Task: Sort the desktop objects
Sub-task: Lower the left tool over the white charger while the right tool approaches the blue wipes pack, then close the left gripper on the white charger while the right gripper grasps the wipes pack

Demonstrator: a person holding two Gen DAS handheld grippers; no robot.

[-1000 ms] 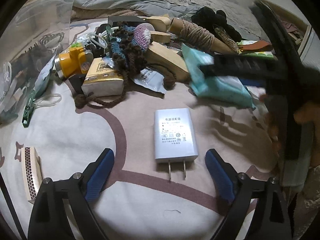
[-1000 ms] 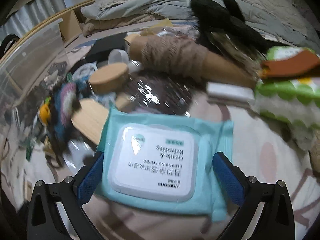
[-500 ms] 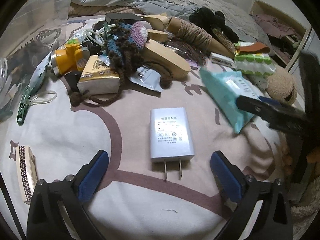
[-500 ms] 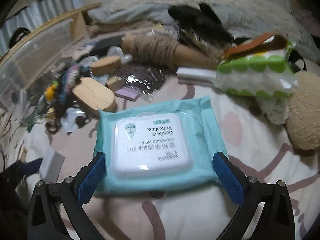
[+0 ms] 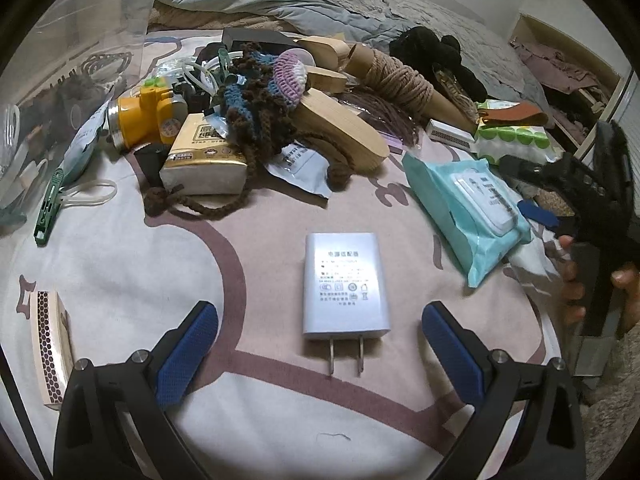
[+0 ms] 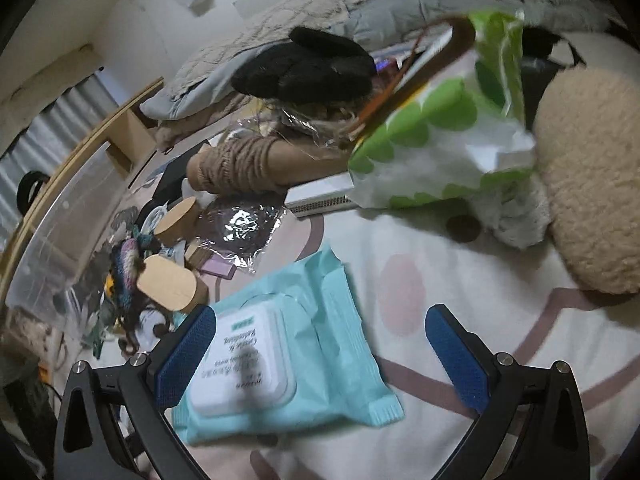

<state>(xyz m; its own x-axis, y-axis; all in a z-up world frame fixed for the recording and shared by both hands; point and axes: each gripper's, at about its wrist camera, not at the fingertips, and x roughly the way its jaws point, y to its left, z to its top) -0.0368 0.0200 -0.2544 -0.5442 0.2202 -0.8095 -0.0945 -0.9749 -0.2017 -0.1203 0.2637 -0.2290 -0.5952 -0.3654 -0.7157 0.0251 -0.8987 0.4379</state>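
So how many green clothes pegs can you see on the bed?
2. One green plastic clothes peg lies at the far left edge, beside a white loop. Another green peg sticks up in the pile, by the crocheted yarn. More may be hidden under the clutter.

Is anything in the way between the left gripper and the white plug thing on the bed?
Nothing visible is. The white power adapter lies flat on the bedsheet, alone, with its prongs toward the open left gripper. Only bare sheet lies between the blue pads and it. The teal wipes pack sits off to the right, clear of it.
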